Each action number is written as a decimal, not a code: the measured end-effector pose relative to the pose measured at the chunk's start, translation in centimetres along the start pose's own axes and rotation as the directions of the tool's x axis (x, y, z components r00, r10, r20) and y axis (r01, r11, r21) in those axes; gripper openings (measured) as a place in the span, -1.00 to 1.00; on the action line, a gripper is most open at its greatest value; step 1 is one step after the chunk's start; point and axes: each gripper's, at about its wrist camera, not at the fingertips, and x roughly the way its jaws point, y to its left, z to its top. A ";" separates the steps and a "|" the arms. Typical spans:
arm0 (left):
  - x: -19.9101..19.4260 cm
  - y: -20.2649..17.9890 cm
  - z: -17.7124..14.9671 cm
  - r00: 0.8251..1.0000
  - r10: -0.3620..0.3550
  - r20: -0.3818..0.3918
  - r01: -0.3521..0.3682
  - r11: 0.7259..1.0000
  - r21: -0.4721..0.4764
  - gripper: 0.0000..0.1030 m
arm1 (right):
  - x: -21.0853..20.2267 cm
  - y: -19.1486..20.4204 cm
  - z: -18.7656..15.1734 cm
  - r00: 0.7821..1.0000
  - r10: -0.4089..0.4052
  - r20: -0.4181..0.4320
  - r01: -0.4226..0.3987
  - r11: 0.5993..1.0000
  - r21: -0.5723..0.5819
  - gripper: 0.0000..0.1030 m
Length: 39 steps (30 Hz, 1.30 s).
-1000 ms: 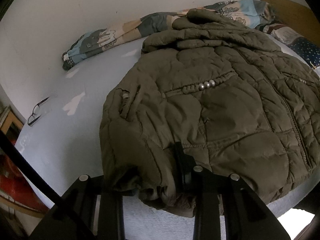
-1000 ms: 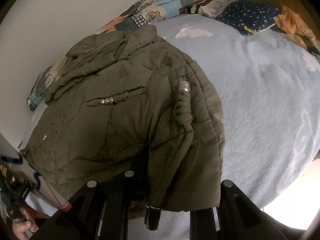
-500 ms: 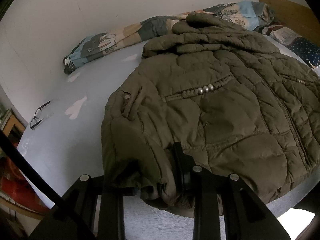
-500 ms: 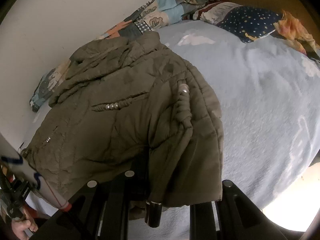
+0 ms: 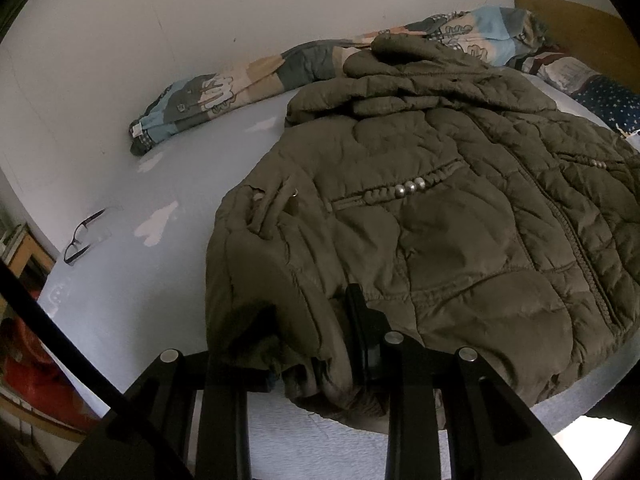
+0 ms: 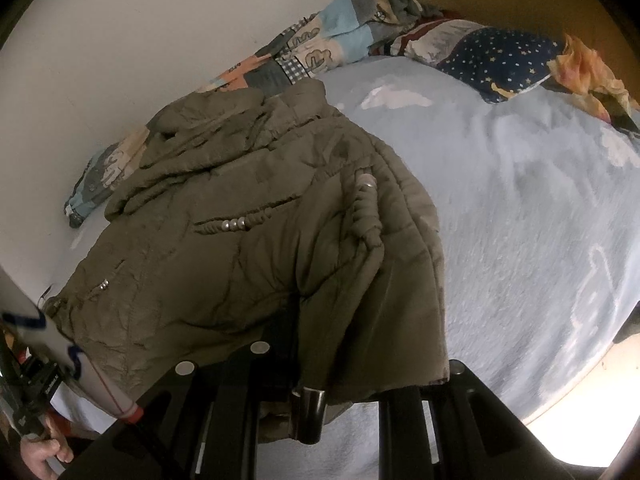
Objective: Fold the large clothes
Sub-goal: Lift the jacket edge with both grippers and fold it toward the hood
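An olive quilted jacket (image 5: 440, 216) lies on a pale blue bed, hood towards the wall; it also shows in the right wrist view (image 6: 256, 240). My left gripper (image 5: 316, 344) is shut on the jacket's near left hem corner, the cloth bunched between its fingers. My right gripper (image 6: 332, 364) is shut on the near right hem, with a folded flap and a dark cord toggle (image 6: 306, 412) hanging over it. Both corners are held slightly above the sheet. The fingertips are hidden by fabric.
The pale blue bedsheet (image 6: 520, 216) spreads to the right. A patchwork blanket (image 5: 248, 84) lies along the white wall. A star-print pillow (image 6: 500, 60) sits at the headboard. Glasses (image 5: 82, 234) lie on the bed's left edge.
Both grippers have lifted and carried the held hem slightly forward towards the hood, and the views now see more of the wall and blanket. Both grips are unchanged.
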 end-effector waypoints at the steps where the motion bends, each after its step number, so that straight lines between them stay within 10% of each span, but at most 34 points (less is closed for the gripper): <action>1: -0.1 0.0 0.0 1.000 0.001 0.002 -0.001 1.000 0.000 -0.48 | 0.0 0.0 0.0 1.000 0.001 0.002 -0.001 1.000 0.001 -0.66; 39: -6.2 4.0 3.0 0.991 -0.042 0.131 0.053 0.995 -0.084 -0.53 | -7.9 0.6 2.6 0.981 0.113 0.161 -0.118 0.993 0.024 -0.72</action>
